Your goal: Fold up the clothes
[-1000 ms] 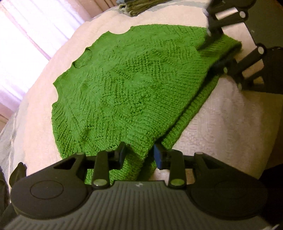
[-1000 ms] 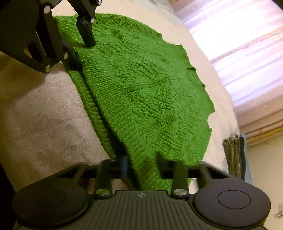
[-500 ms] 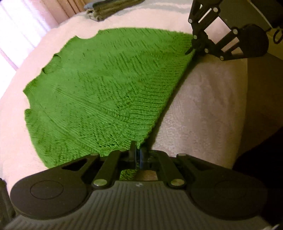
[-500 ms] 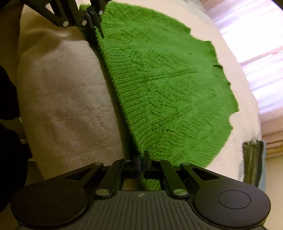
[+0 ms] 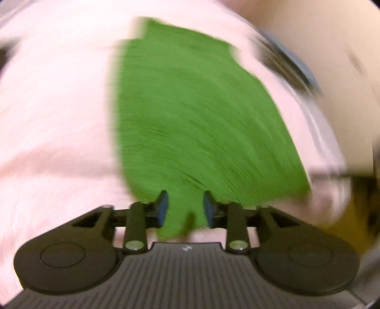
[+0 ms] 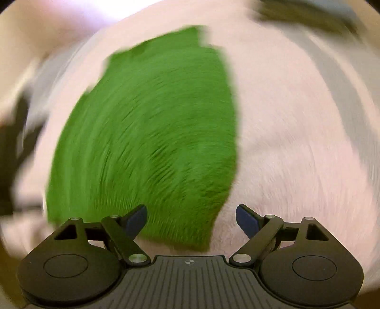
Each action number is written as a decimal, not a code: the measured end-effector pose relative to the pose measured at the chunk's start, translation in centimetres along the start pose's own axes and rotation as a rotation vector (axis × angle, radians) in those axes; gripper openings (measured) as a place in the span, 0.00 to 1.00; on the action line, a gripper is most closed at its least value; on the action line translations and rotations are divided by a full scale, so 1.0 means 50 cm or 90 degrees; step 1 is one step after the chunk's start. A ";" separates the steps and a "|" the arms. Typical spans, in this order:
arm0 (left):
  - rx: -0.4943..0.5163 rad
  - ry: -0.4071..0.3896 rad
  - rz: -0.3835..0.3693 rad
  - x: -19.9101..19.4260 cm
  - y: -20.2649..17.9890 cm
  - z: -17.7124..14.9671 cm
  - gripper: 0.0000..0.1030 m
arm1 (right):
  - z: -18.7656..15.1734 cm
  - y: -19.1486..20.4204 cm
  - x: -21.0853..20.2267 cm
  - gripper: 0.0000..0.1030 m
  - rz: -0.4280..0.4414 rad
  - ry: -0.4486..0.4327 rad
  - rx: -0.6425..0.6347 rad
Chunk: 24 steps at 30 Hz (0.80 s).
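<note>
A green knitted sweater (image 5: 194, 114) lies folded on the pale pink bed cover (image 5: 54, 114); both views are motion-blurred. In the left wrist view my left gripper (image 5: 185, 209) is open, its jaws apart over the sweater's near edge, with a strip of green fabric between them. In the right wrist view the sweater (image 6: 152, 142) lies flat ahead, and my right gripper (image 6: 191, 218) is wide open above its near edge, holding nothing. Neither gripper shows in the other's view.
A dark folded pile (image 5: 289, 69) lies at the far right of the bed in the left wrist view, and shows as a blurred dark shape (image 6: 304, 16) at the top right of the right wrist view. The bed edge (image 5: 332, 190) drops off at the right.
Both grippers were shut on the sweater's edge half a second ago and have opened, letting it go. Both cameras have swung fast, and the sweater now lies as a narrower folded shape.
</note>
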State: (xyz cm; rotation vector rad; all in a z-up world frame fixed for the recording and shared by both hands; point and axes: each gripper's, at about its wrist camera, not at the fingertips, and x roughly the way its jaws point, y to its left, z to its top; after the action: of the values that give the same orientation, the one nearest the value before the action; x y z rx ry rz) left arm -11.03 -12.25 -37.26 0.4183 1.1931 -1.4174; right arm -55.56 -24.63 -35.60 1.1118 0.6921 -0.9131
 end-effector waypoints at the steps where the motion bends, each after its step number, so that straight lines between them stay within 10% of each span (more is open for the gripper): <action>1: -0.056 -0.006 0.015 0.006 0.026 0.007 0.33 | 0.004 -0.025 0.013 0.83 0.024 0.001 0.069; 4: -0.199 -0.001 0.012 0.044 0.088 0.018 0.39 | 0.001 -0.074 0.065 0.82 0.081 0.009 0.221; 6: -0.283 0.035 -0.024 0.091 0.109 0.011 0.35 | 0.000 -0.083 0.090 0.60 0.107 0.012 0.264; 7: -0.323 0.044 -0.044 0.109 0.118 0.008 0.27 | 0.002 -0.084 0.103 0.23 0.111 0.028 0.278; 10: -0.408 0.031 -0.083 0.127 0.131 -0.001 0.05 | 0.003 -0.090 0.099 0.11 0.113 0.050 0.287; 15: -0.221 -0.060 -0.038 0.011 0.071 0.019 0.05 | 0.013 -0.105 0.036 0.09 0.110 0.030 0.272; 24: -0.021 0.038 0.107 0.081 0.026 -0.035 0.09 | -0.019 -0.091 0.054 0.14 0.035 0.045 0.250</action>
State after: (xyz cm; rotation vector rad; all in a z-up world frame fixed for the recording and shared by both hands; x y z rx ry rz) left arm -11.60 -12.65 -41.81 0.5279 1.1989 -1.2459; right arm -58.32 -25.18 -40.17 1.5092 0.5483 -0.9910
